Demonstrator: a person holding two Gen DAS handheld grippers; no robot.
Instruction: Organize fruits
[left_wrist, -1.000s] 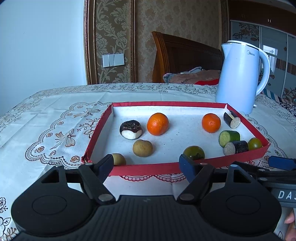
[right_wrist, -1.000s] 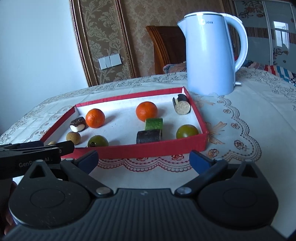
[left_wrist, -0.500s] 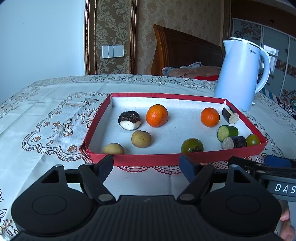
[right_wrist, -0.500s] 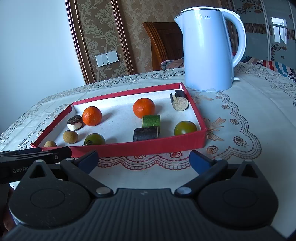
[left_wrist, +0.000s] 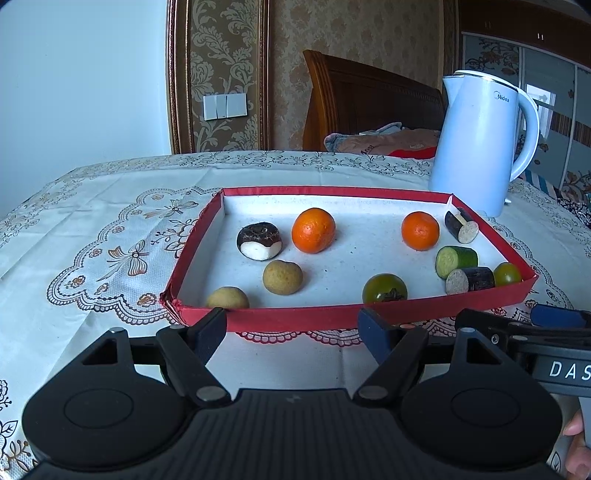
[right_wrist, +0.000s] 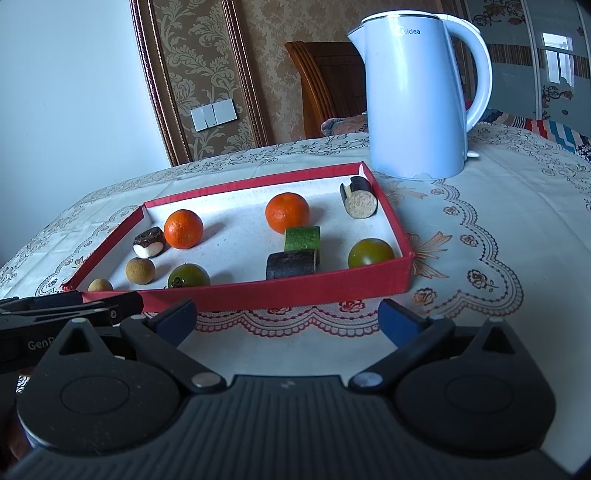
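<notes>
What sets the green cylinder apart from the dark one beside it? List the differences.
The green cylinder has bright green skin; the dark cylinder has near-black skin. The green cylinder lies farther from the red tray's near wall; the dark cylinder lies right behind that wall. In the left view, the green cylinder's cut end is pale green, the dark cylinder's tan. Both are short stubs lying on their sides.

Our count of what lies in the one red tray (left_wrist: 295, 320)

We count two oranges, left (left_wrist: 313, 230) and right (left_wrist: 420, 230); two green tomatoes, near (left_wrist: 384, 288) and far right (left_wrist: 507, 274); two tan longans, one at the near left corner (left_wrist: 226, 297), one just beyond (left_wrist: 282, 277); two dark eggplant chunks, far (left_wrist: 461, 229) and near (left_wrist: 470, 280); one cucumber chunk (left_wrist: 456, 259); one dark half-peeled chestnut (left_wrist: 259, 240); one white kettle (left_wrist: 480, 142) outside the tray.
</notes>
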